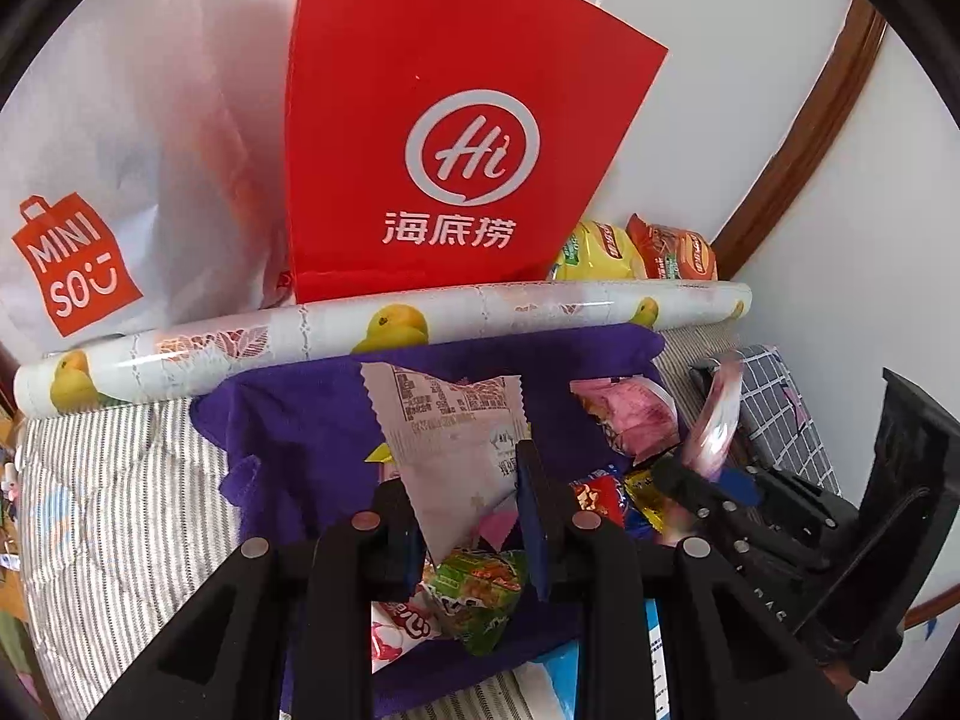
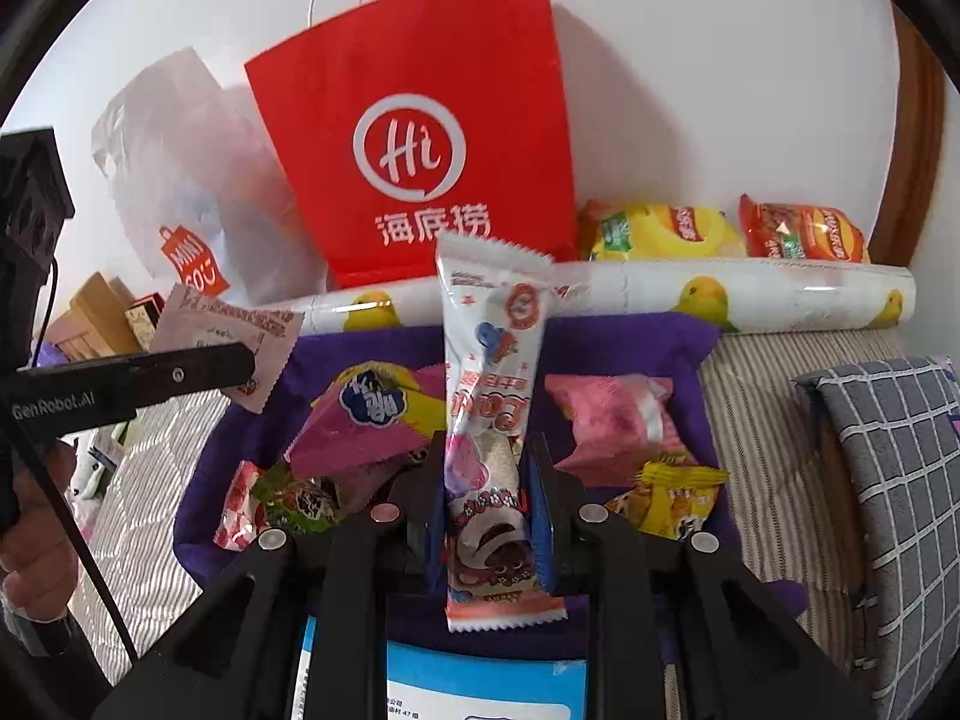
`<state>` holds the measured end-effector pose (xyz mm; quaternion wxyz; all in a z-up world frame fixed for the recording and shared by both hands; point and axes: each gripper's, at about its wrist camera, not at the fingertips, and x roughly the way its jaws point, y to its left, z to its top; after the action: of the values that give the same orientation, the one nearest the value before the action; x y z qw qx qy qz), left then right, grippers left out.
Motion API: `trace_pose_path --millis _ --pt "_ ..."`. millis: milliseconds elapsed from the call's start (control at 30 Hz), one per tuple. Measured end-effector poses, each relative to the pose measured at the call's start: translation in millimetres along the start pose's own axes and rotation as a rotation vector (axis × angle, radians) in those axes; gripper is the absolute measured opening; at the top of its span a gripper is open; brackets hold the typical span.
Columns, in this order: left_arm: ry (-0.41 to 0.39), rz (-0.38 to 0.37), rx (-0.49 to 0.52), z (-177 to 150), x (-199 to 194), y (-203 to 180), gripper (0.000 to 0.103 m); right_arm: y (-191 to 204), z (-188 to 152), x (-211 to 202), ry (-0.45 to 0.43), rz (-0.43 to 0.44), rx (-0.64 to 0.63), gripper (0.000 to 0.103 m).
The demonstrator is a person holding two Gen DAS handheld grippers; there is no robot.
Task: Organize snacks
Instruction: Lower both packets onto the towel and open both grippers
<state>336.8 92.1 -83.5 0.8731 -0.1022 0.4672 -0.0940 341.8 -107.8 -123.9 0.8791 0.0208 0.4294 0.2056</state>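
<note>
Left tongs [image 1: 468, 516] are clamping a white snack packet [image 1: 447, 438], jaws nearly closed on its lower part, printed back side facing the camera, packet tilting up and to the left. Right tongs [image 2: 486, 510] are gripping a long pink-and-white snack bar wrapper [image 2: 489, 420] near its lower end; jaws are standing narrow, pressing both sides, and the wrapper is rising upright above them. In the right wrist view the left tongs [image 2: 240, 360] are reaching in from the left edge, carrying the white snack packet [image 2: 234, 339] over the striped bedding [image 2: 150, 480].

Beneath both tongs a purple cloth [image 1: 288, 420] is lying on the striped bedding, holding loose snacks: a pink packet [image 2: 612, 420], a yellow packet [image 2: 672, 495], a green-and-red packet [image 1: 480, 594].

Behind the cloth a roll printed with yellow ducks [image 1: 384, 324] is lying crosswise. Behind the roll a red paper bag [image 2: 420, 150] is standing upright against the wall, a white Miniso bag [image 1: 78, 210] is leaning just beside it on the left, and yellow [image 2: 654, 234] and orange chip bags [image 2: 804, 234] are lying to its right. A grey checked cushion [image 2: 888, 480] is sitting at far right.
</note>
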Motion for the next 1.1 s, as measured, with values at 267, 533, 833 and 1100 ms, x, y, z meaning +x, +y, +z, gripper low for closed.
trace_pose_path --millis 267,533,833,1100 --pt "0.031 -0.029 -0.008 -3 14 -1 0.025 0 -4 14 0.048 0.004 0.000 0.017" --pt "0.055 -0.067 -0.028 -7 28 -2 0.025 -3 -8 16 0.057 -0.004 0.005 0.018" --pt "0.095 -0.042 -0.017 -10 43 -5 0.025 -1 -13 21 0.077 -0.009 -0.014 0.018" --pt "0.112 -0.034 -0.012 -12 50 -7 0.025 -2 -19 40 0.157 -0.038 -0.011 0.018"
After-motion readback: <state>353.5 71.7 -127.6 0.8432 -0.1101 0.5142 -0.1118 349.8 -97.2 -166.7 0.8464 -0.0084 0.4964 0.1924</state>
